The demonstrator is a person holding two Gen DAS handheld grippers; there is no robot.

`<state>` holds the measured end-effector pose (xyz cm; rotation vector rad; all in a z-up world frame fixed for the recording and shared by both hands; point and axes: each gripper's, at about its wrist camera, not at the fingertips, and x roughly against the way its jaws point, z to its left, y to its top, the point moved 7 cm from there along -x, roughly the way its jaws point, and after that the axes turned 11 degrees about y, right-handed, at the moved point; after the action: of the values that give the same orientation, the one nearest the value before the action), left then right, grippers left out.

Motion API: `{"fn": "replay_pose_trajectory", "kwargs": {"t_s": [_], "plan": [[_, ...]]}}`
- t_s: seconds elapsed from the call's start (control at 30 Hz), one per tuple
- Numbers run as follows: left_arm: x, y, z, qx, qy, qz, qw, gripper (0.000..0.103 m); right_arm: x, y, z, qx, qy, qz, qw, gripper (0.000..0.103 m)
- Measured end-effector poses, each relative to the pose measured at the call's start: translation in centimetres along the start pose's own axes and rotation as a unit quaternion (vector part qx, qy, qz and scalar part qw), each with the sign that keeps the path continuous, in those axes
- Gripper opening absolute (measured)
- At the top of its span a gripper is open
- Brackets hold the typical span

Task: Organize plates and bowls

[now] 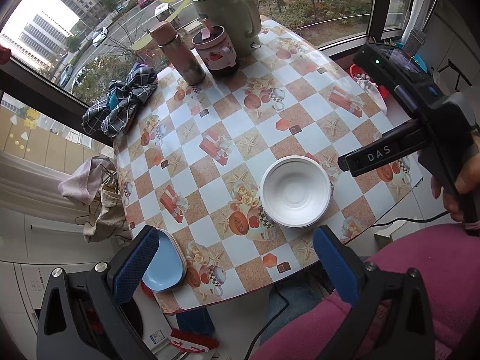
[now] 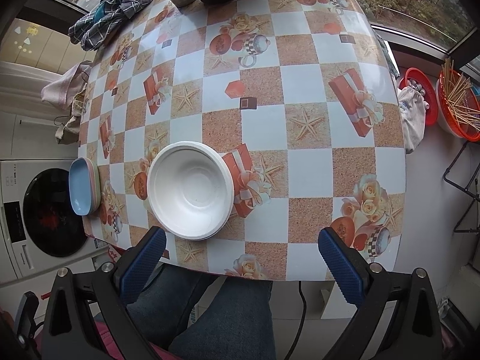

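1. Two stacks of dishes sit on the table (image 2: 312, 126), which is covered by a checked oilcloth printed with gift boxes, starfish and roses. The white bowls (image 2: 190, 190) are nested mouth-up near the front edge. The blue plate (image 2: 80, 187) tops a small pile of rounded-rectangle plates at the front left corner, its long axis running along the table's left edge; pink and green rims show beneath it.
2. The left gripper (image 1: 237, 265) hovers above the front left corner with its blue-padded fingers spread wide and nothing between them. Its left pad overlaps the blue plate in the left wrist view.
3. The right gripper (image 2: 241, 259) is held above the front edge, jaws wide apart and holding nothing, with the white bowls just ahead of its left finger. The left wrist view shows it from the side, gripped by a bare hand (image 1: 456, 186) and angled down toward the bowls.
4. The right gripper's black finger reads "DAS" in white.
5. At the far edge stand a green kettle (image 1: 231, 12), a lidded strawberry mug (image 1: 217, 51) and a metal flask (image 1: 177, 54), close together, with a plaid cloth (image 1: 120, 102) to their left.
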<state>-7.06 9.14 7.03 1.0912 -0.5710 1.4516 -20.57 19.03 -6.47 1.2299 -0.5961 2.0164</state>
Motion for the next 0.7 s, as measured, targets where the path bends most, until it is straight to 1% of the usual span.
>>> {"fn": "replay_pose_trajectory", "kwargs": {"t_s": [0.7], "plan": [[-0.04,0.26,0.08,-0.001,-0.001,0.001,1.0000,0.103,0.04,0.56,-0.57,-0.012,0.000,-0.001,1.000,0.102]]}}
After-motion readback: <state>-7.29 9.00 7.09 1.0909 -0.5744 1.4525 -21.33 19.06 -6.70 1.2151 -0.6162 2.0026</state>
